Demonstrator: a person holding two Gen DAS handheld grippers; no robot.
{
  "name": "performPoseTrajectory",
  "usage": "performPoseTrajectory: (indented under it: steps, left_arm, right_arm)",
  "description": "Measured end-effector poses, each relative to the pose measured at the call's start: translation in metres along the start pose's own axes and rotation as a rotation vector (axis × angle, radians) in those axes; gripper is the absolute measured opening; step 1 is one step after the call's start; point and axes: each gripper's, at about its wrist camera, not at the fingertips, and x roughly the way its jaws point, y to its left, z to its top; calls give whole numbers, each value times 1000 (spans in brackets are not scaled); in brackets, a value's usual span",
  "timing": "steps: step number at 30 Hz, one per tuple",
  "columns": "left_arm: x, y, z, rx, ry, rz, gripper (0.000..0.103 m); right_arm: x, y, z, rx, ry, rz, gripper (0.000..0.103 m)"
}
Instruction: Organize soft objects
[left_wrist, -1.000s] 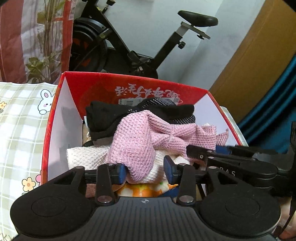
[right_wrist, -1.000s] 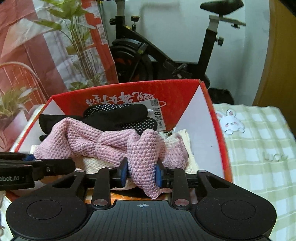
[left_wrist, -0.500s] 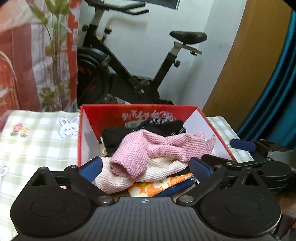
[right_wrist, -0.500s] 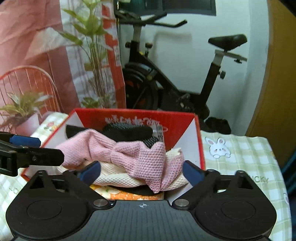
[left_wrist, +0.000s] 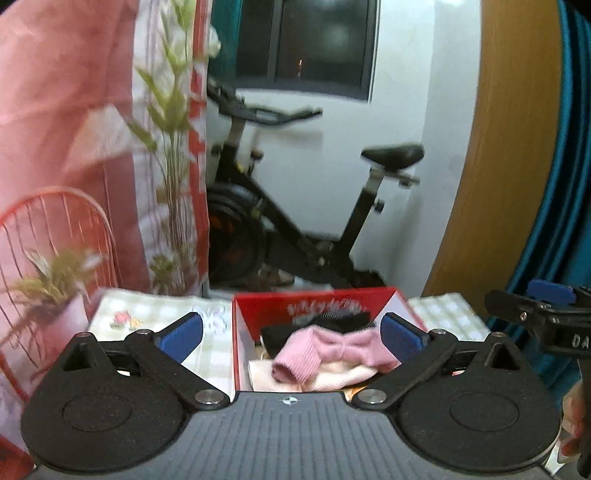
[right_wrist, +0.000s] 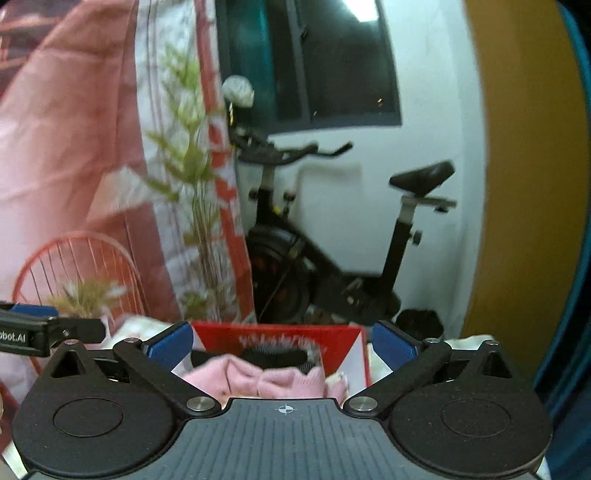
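A pink knitted cloth (left_wrist: 325, 349) lies on top of the pile in the red box (left_wrist: 314, 301), over a cream towel (left_wrist: 332, 374) and in front of a black garment (left_wrist: 291, 330). My left gripper (left_wrist: 291, 334) is open, raised and drawn back from the box, nothing between its blue pads (left_wrist: 181, 330). In the right wrist view the pink cloth (right_wrist: 258, 376) sits low in the red box (right_wrist: 277, 336), partly hidden by the gripper body. My right gripper (right_wrist: 280, 343) is open and empty too, also back from the box.
The box stands on a checked green tablecloth (left_wrist: 147, 317). Behind it are an exercise bike (left_wrist: 306, 229), a white wall, a pink curtain (left_wrist: 66, 122) with a plant (left_wrist: 173, 155), a red wire chair (left_wrist: 55, 236) and a wooden panel (left_wrist: 506, 147) at the right.
Both grippers let go of the pink cloth, opened wide, and rose back away from the box. The cloth stays on the pile and the box now looks smaller and lower.
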Motion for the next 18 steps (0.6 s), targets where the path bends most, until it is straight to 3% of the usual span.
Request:
performPoseTrajectory:
  steps: [3,9,18]
  left_arm:
    - [-35,0,8,-20,-45,-1,103]
    - [-96,-6,13,-12,-121,26,103]
    - [-141,-15,6,11,-189,106,103]
  right_arm:
    - [-30,1,14,26,-20,-54,103]
    - [-90,-1,26,30,-108,-7,103]
    - [-141,14,27,-25,-153,-6,103]
